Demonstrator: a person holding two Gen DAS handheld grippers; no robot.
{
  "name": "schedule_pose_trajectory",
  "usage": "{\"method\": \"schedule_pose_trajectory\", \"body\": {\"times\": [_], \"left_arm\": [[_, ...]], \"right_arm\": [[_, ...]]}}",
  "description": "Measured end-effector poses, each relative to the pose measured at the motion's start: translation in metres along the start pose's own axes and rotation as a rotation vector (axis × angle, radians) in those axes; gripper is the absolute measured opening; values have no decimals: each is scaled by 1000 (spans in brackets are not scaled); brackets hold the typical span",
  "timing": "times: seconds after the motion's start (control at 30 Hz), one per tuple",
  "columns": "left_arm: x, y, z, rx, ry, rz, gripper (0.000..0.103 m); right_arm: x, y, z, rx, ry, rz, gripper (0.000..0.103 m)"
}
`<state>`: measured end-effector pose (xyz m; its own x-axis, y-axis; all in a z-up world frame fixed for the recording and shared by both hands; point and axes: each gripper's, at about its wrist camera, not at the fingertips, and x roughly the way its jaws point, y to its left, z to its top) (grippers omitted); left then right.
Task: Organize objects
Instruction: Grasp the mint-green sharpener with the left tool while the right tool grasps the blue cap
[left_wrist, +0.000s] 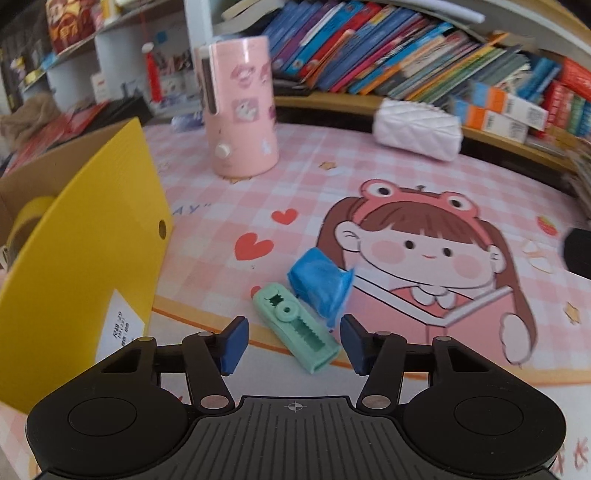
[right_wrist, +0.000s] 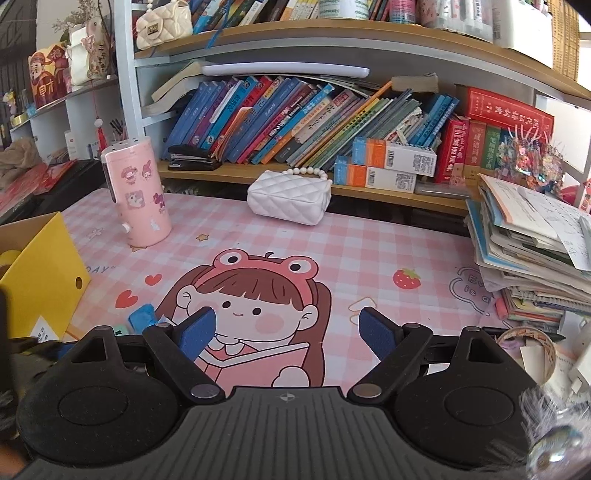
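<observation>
Plastics, print and quilting — finishes on the desk

The mint tool (left_wrist: 295, 328) looked matt moulded plastic; the blue wrapper (left_wrist: 320, 282) was crinkled and glossy. The yellow box (left_wrist: 88, 258) was smooth card, the desk mat (right_wrist: 369, 258) printed and slick — the white purse (right_wrist: 288, 199) quilted, faintly shiny.

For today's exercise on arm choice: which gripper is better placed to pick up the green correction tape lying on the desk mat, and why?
Left. The left gripper is open with the green correction tape lying between its fingers, beside the yellow box. The right gripper is open over bare mat, the tape far off at its left edge.
</observation>
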<state>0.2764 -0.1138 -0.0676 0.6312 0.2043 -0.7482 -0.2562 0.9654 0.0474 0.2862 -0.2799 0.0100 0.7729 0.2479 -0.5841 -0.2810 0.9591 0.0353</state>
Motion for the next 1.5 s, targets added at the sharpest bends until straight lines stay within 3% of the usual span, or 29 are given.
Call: {"method": "schedule_pose_trajectory", "body": {"times": [0.13, 0.27, 0.47, 0.63, 0.9, 0.97, 1.0, 1.07, 1.17, 1.5], "left_arm": [[11, 1, 1, -24, 14, 1, 44], [10, 2, 2, -2, 13, -19, 23], [-20, 22, -12, 23, 16, -31, 23], [-48, 38, -32, 32, 52, -55, 23], [-75, 52, -48, 2, 39, -73, 23], [-79, 55, -49, -11, 32, -76, 23], [-80, 57, -50, -15, 29, -78, 23], [-82, 60, -51, -24, 25, -80, 23], [-84, 63, -52, -28, 22, -90, 23], [-101, 68, -56, -5, -17, -174, 23]], "right_arm": [[2, 2, 2, -18, -4, 13, 85], [5, 5, 4, -33, -6, 34, 85], [19, 18, 9, -67, -11, 107, 85], [55, 49, 12, -161, 33, 215, 85], [121, 111, 5, -440, 135, 345, 65], [130, 117, 2, -475, 165, 357, 52], [134, 119, 1, -478, 182, 360, 51], [137, 117, 0, -445, 200, 382, 35], [135, 114, 1, -400, 217, 381, 30], [68, 84, 6, -199, 141, 282, 28]]}}
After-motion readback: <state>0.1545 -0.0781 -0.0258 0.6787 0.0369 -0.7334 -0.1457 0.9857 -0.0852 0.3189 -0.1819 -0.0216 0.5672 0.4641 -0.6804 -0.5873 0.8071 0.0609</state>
